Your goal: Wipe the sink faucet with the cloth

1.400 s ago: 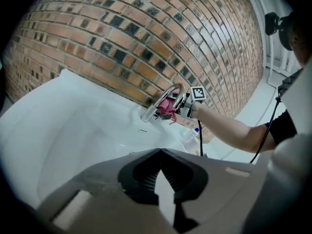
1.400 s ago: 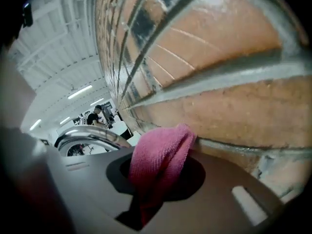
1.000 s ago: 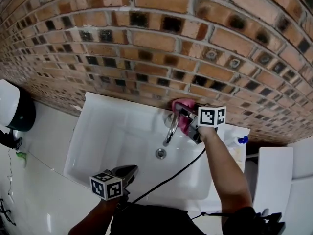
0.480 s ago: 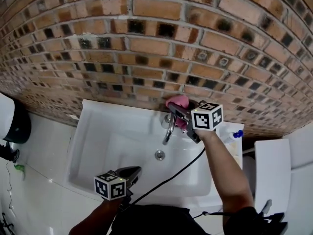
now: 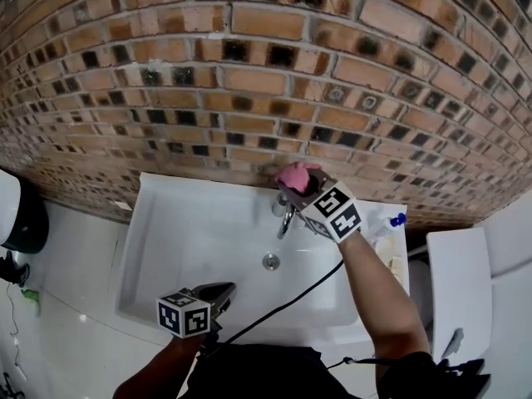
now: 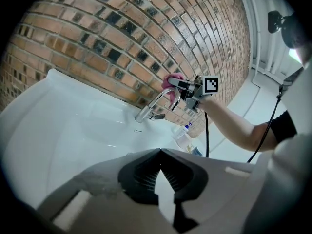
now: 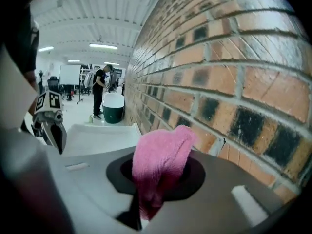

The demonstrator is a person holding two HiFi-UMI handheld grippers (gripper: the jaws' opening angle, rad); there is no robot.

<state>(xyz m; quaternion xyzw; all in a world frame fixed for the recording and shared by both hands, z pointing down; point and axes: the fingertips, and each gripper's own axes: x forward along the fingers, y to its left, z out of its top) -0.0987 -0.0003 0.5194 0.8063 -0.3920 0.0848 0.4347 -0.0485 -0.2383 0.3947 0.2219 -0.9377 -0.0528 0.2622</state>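
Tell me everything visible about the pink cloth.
The cloth is pink, fluffy terry-looking fabric, bunched into a wad. The right gripper is shut on it, its lower part pinched between the fingers, its top bulging out. It is up at the arch of the faucet, close to the brick wall; contact with either is unclear.

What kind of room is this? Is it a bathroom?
Looks like a washroom corner, probably set up inside a big hall: a white sink with a faucet against a brick wall, while the right gripper view shows an open floor under strip lights.
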